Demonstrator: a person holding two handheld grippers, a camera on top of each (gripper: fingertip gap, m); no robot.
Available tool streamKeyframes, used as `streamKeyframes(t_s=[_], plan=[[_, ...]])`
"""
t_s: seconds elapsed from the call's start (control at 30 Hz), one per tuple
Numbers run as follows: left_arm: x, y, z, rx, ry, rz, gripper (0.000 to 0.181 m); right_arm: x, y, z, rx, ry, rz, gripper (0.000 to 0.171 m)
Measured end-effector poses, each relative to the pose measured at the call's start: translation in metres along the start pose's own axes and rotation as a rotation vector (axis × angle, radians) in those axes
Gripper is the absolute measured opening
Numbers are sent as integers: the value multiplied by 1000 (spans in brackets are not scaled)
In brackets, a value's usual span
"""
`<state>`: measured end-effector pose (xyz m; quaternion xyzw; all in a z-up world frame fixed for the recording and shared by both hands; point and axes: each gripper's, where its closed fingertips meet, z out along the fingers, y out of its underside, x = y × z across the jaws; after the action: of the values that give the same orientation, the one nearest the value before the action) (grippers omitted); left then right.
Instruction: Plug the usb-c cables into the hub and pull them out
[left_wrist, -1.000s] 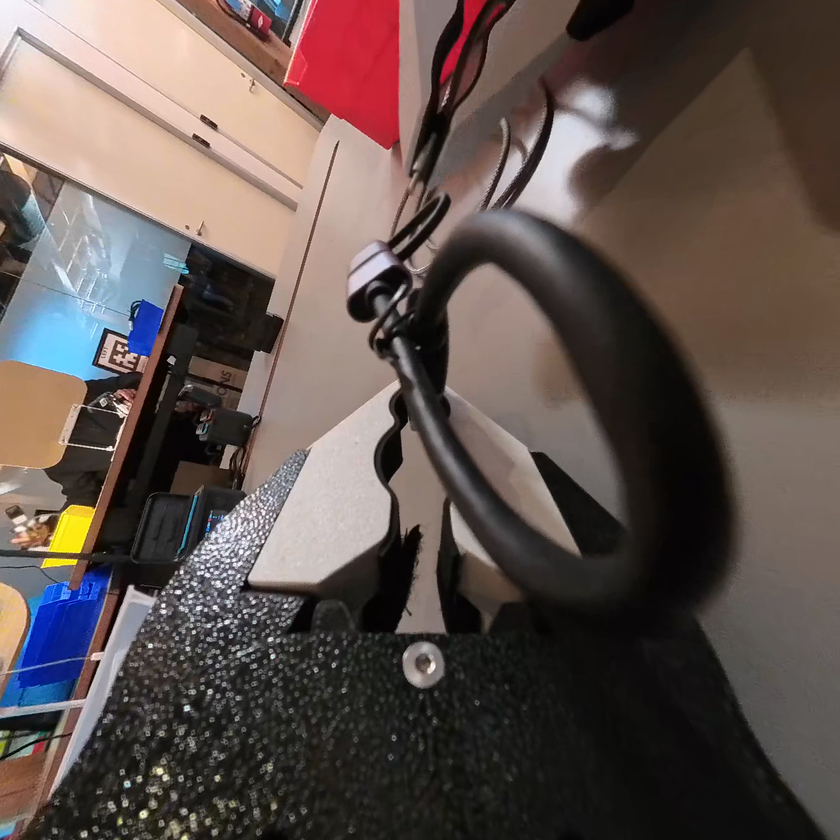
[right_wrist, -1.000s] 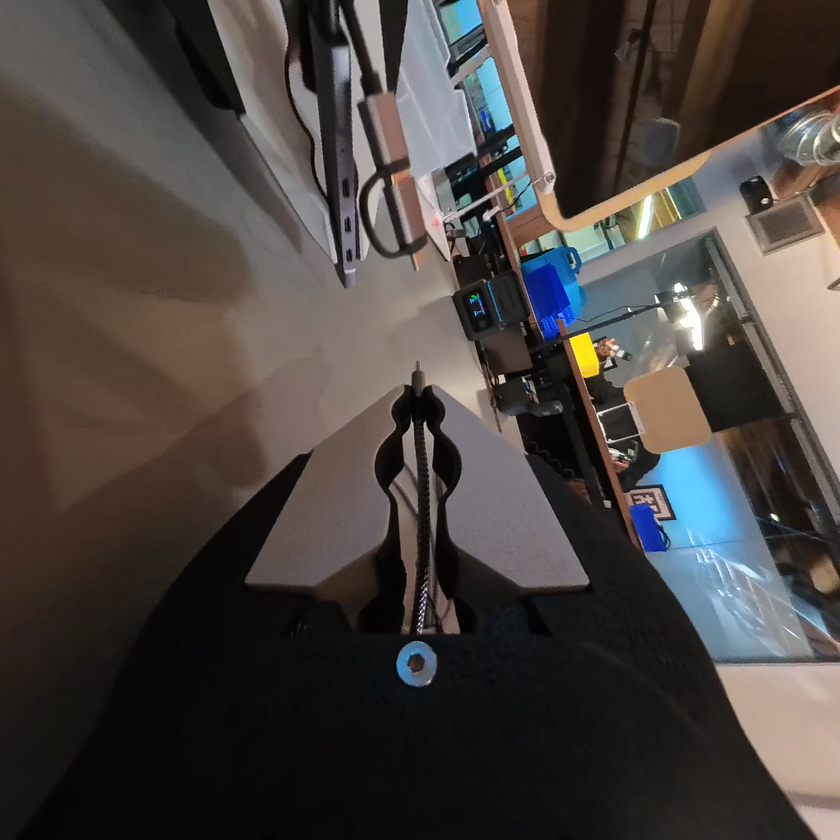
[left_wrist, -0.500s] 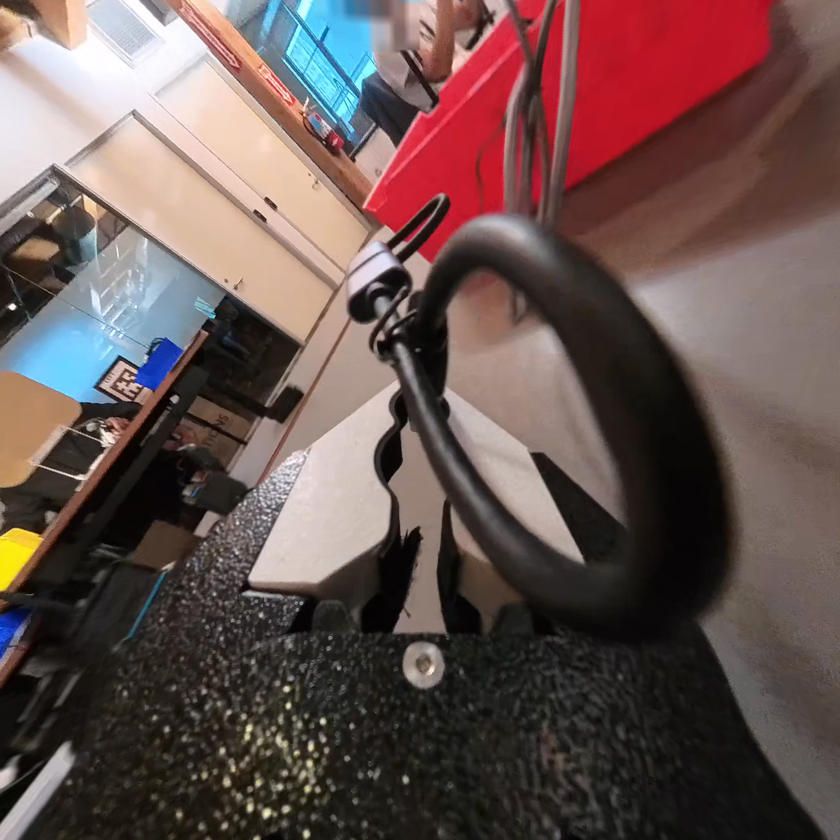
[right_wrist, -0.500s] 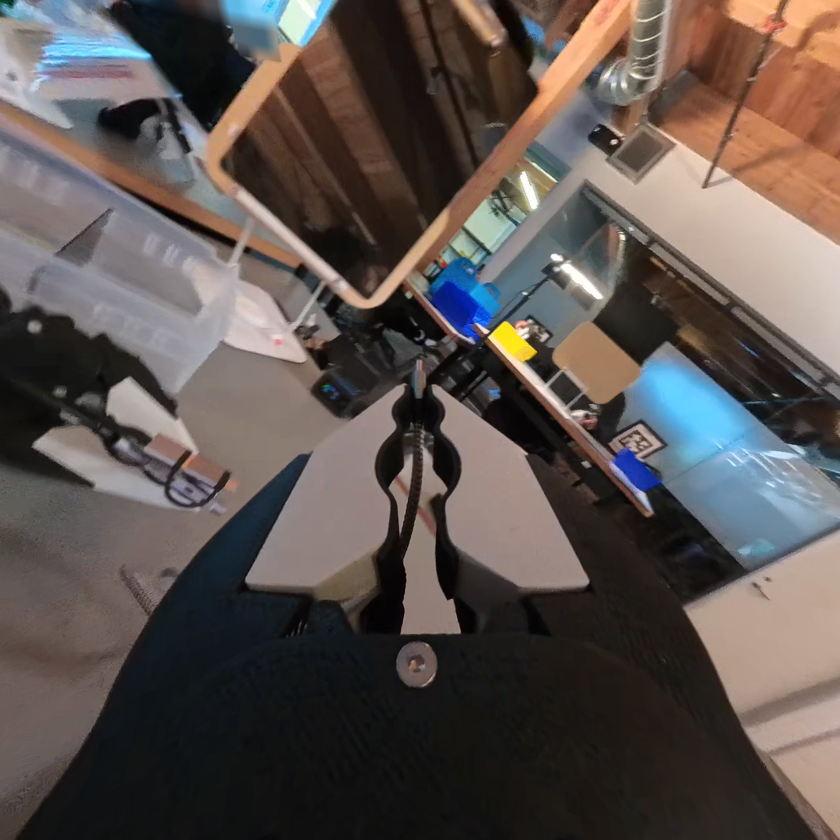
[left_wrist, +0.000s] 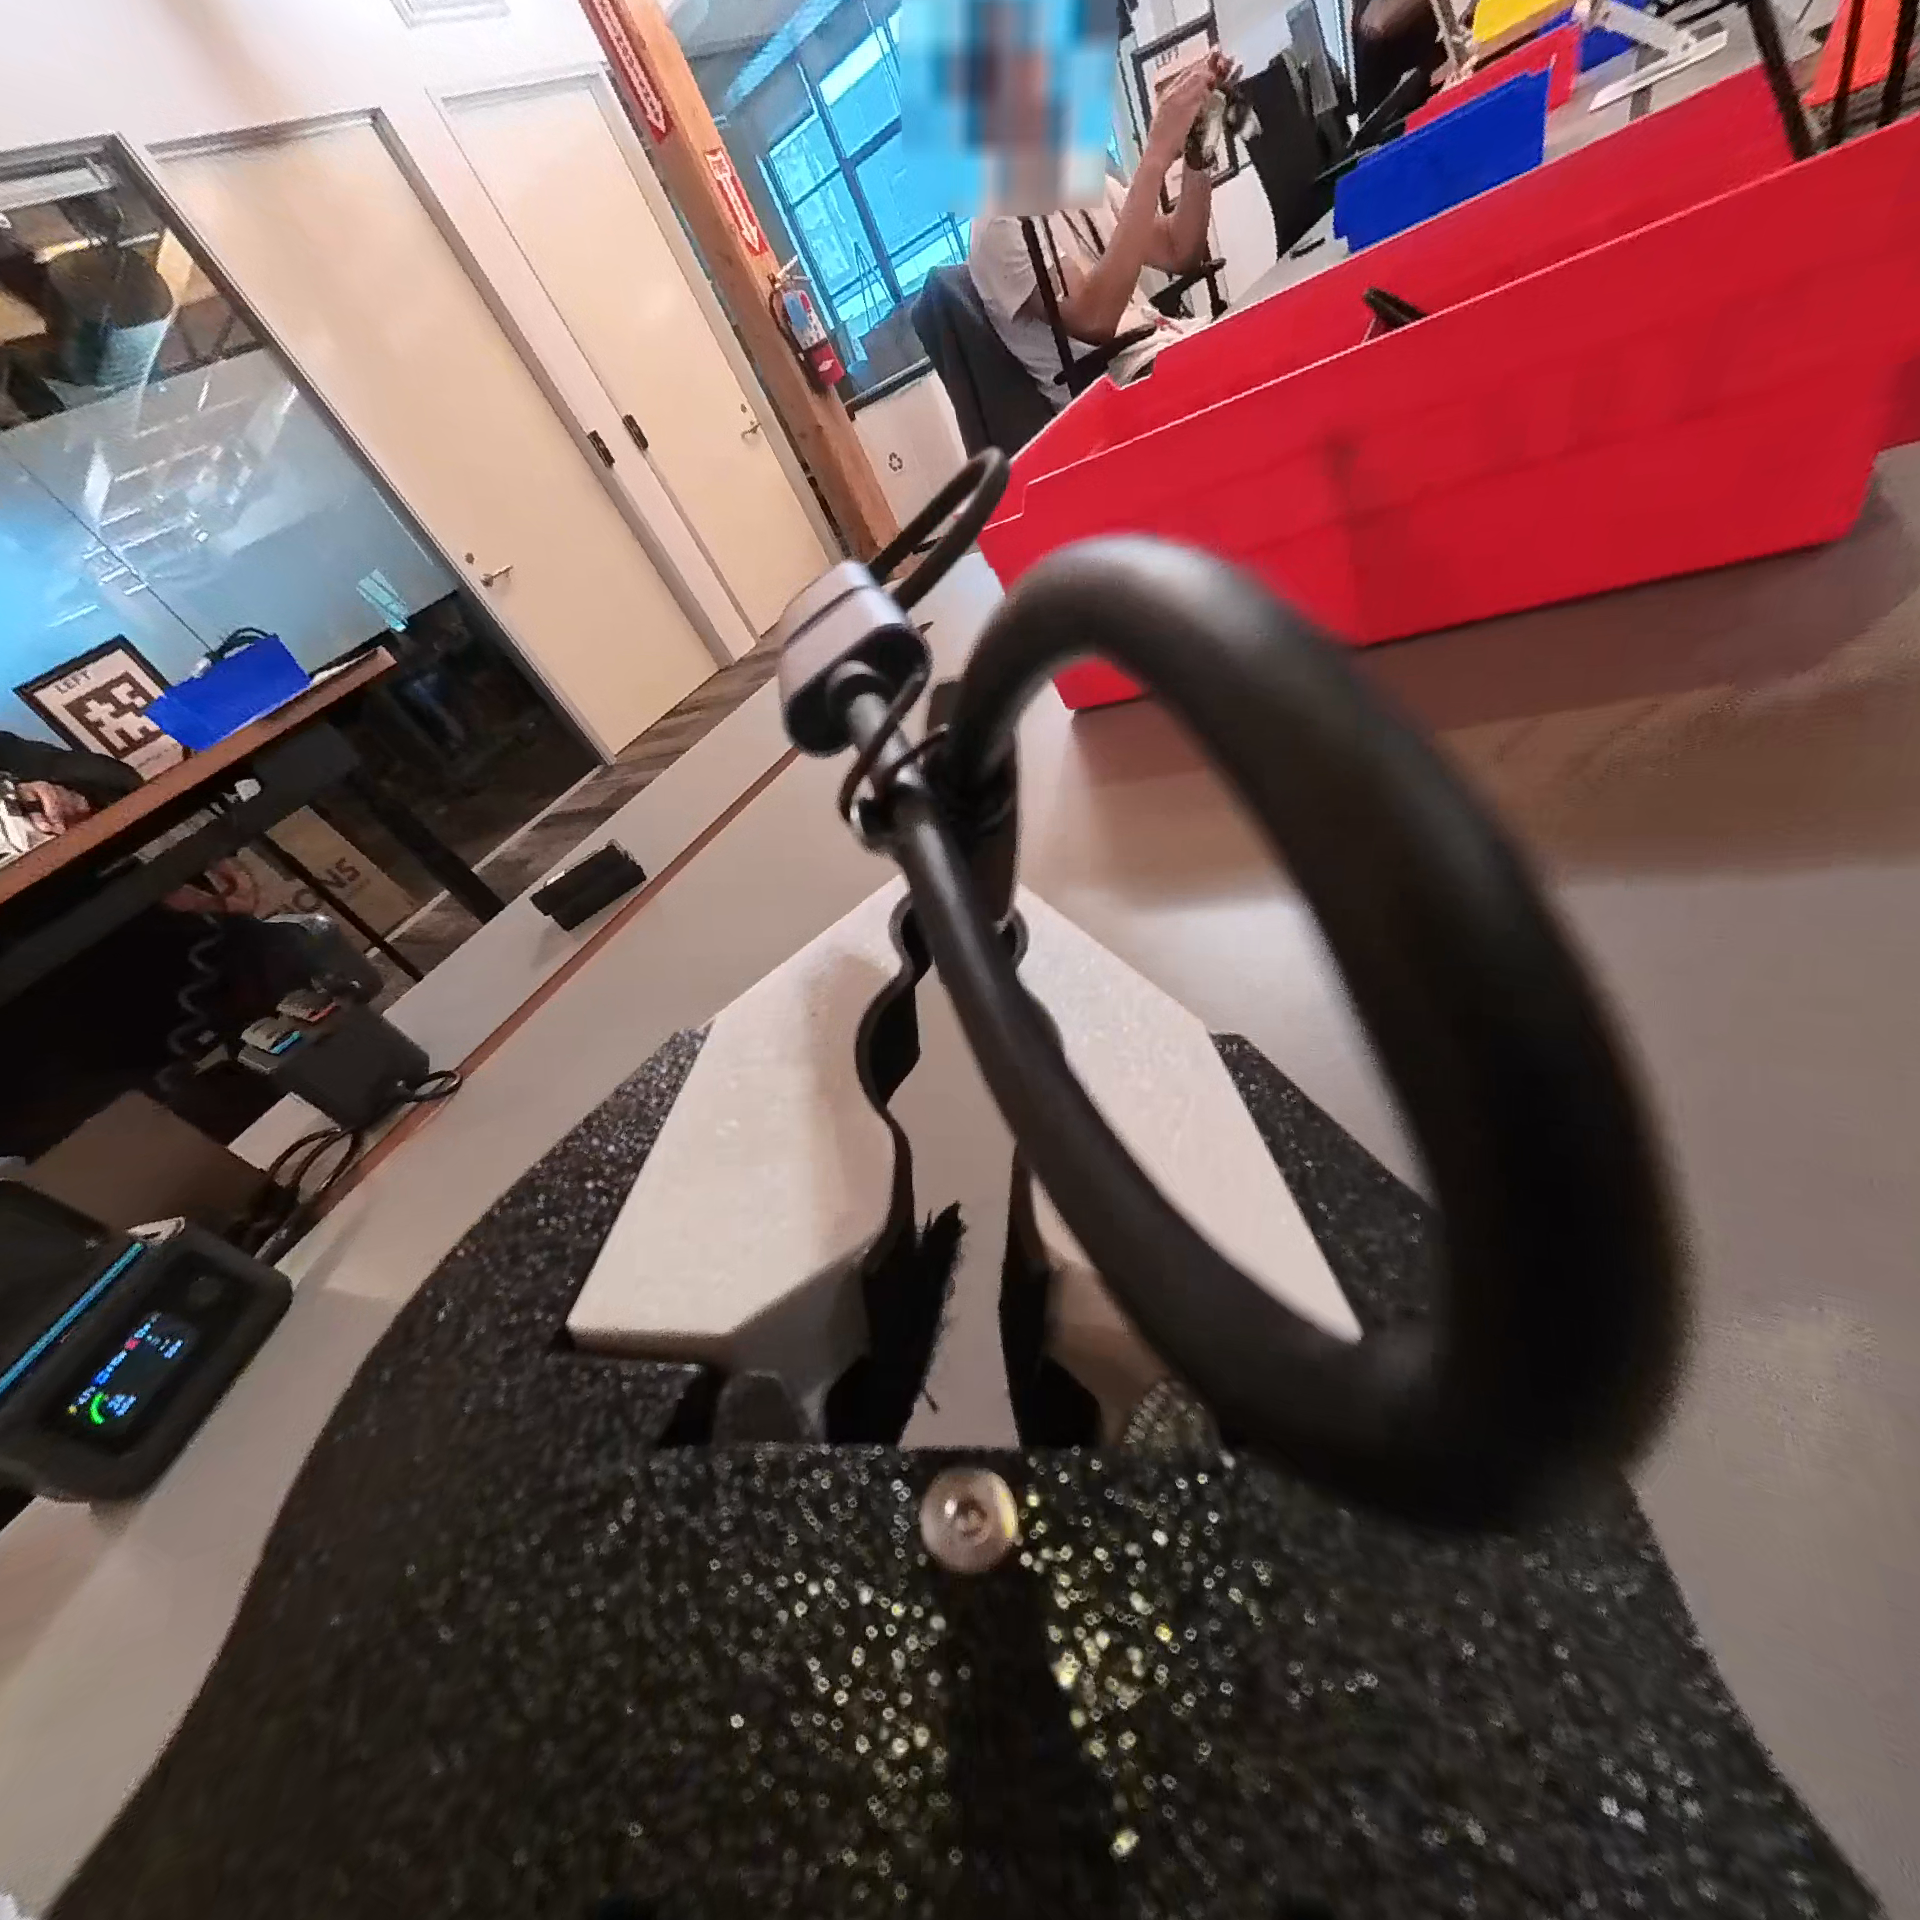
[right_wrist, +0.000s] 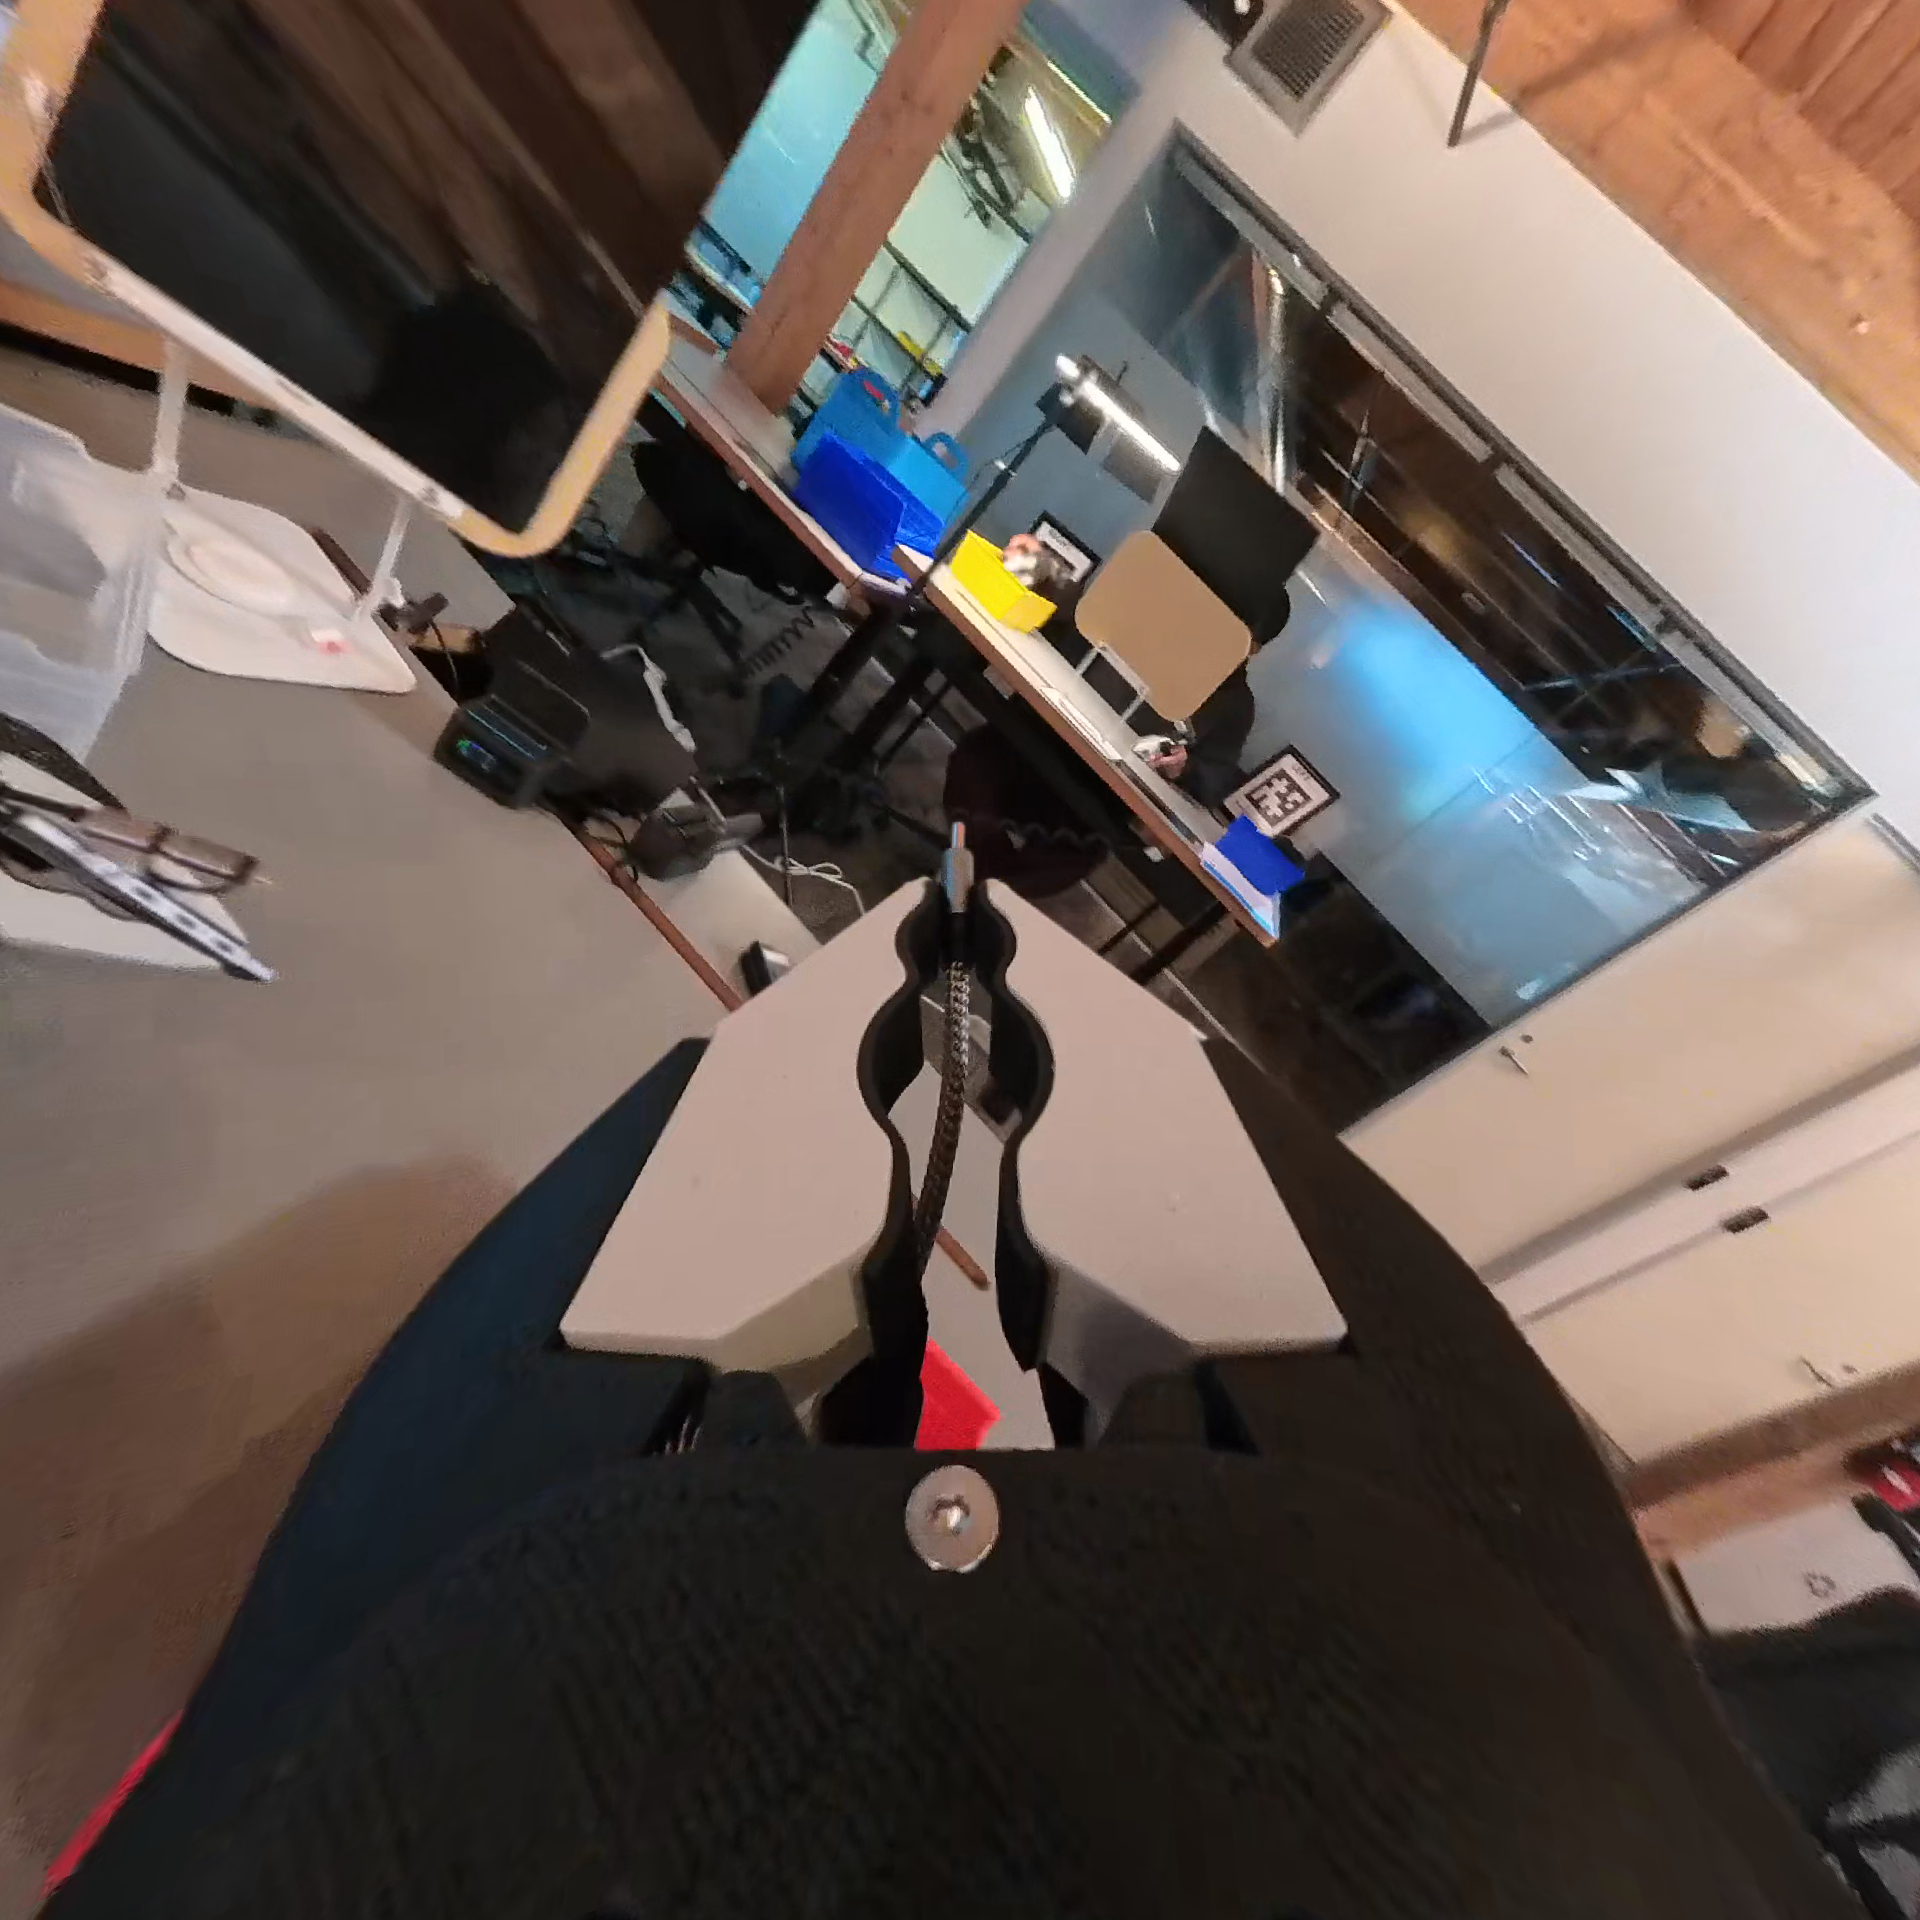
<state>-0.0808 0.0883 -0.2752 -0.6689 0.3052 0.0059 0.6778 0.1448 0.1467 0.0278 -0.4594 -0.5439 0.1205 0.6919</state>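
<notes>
Both fingers clenched on cables (left_wrist: 1039, 1091) (right_wrist: 940, 1101), red bins (left_wrist: 1507, 416) ahead of left

The right gripper (right_wrist: 958, 914) is closed on a braided cable (right_wrist: 943, 1101), whose metal plug (right_wrist: 956, 857) pokes out past the fingertips, in the air. Below lies a grey table (right_wrist: 343, 1018). At the far left edge sits the hub (right_wrist: 135, 894), blurred, well apart from the plug. Desks with blue bins (right_wrist: 868, 478) fill the background.
</notes>
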Motion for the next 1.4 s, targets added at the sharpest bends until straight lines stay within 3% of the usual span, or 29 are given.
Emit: streamKeyframes(t_s=[0.13, 0.37, 0.53, 0.73, 0.8, 0.87, 0.93, 1.17, 1.27, 1.4], plan=[[12, -5, 1, 29, 38, 54, 7, 0, 45, -2, -33, 14, -12, 3], [15, -6, 3, 30, 40, 76, 6, -31, 161, -7, -220, -41, 23, 3], [13, -8, 3, 43, 32, 63, 7, -76, 232, -22, -529, -301, 141, 4], [17, -5, 5, 36, 62, 62, 7, -121, 287, -28, -838, -543, 165, 5], [18, -5, 5, 35, 66, 63, 7, -126, 301, -24, -911, -554, 150, 12], [19, -4, 5, 34, 74, 63, 7, -118, 310, -19, -954, -504, 84, 34], [20, -4, 5, 33, 79, 62, 7, -100, 308, -19, -980, -427, 12, 52], [27, -3, 5, 22, 113, 72, 8, -59, 225, -10, -855, -221, -110, 53], [34, -4, 4, 18, 134, 100, 8, -93, 173, 14, -678, -260, -195, 51], [46, -5, 1, 18, 154, 165, 6, -188, 113, 47, -423, -437, -345, 48]])
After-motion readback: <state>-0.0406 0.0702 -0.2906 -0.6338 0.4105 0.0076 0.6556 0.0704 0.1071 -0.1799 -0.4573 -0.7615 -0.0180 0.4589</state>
